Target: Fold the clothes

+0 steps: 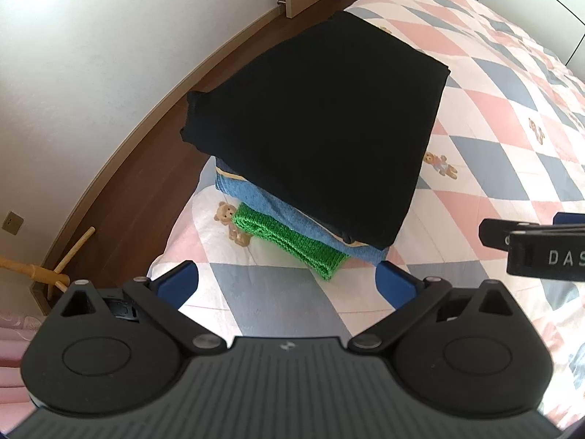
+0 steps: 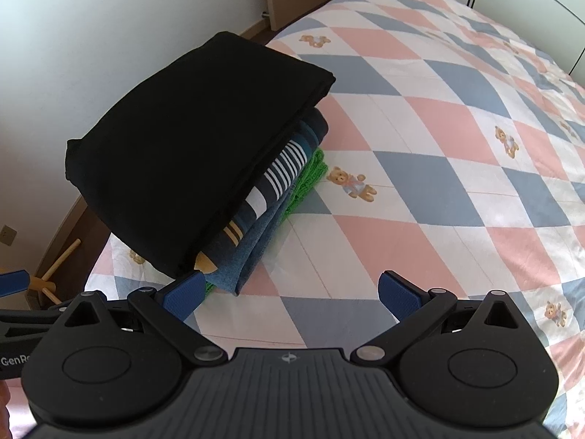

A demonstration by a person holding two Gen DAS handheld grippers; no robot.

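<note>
Both the left gripper (image 1: 287,285) and right gripper (image 2: 290,294) are hovering, jaws spread, over the quilted bed (image 2: 457,146), the black garment (image 2: 190,146) hiding most of the folded stack.

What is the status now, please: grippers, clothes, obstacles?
Left gripper open, empty. Right gripper open, empty. Folded black garment tops stack on checked quilt, over blue striped and green knit pieces. Nothing blocking.

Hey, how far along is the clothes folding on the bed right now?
Looks mostly done: a folded black garment tops a stack with a striped piece, a blue one and a green knit on the quilt. Nothing is in hand; the left gripper and right gripper are both open and empty. No unfolded clothes are in view.
</note>
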